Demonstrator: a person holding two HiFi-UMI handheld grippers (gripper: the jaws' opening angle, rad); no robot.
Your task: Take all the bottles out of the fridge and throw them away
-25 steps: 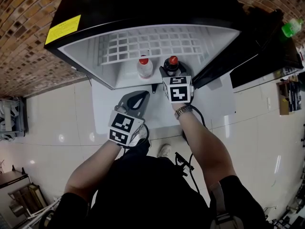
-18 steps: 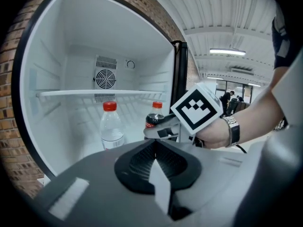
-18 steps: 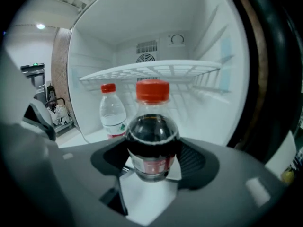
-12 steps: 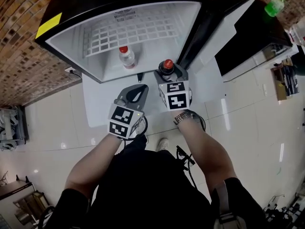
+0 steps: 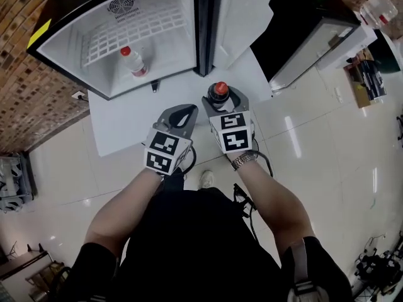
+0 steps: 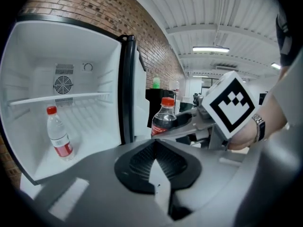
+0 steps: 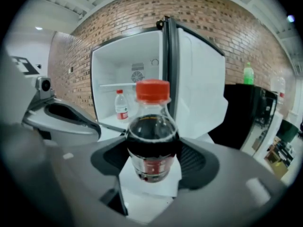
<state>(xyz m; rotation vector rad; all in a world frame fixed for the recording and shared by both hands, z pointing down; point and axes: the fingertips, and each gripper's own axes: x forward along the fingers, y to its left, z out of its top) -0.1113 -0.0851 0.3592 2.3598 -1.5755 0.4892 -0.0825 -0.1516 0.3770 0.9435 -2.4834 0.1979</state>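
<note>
Dark cola bottle (image 7: 152, 141), nearly full, sits clamped in your right gripper (image 5: 221, 100), outside the fridge (image 6: 97, 56).
Probably heavy and slippery: grip the labelled body, not the neck. Your left gripper (image 6: 154, 159) is closed on nothing; a clear bottle (image 6: 57, 135) stands inside.

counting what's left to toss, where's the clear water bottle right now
Head view, upper left: the clear bottle stands upright on the floor of the open fridge, below its shelf, left of the cola bottle in the right gripper.
</note>
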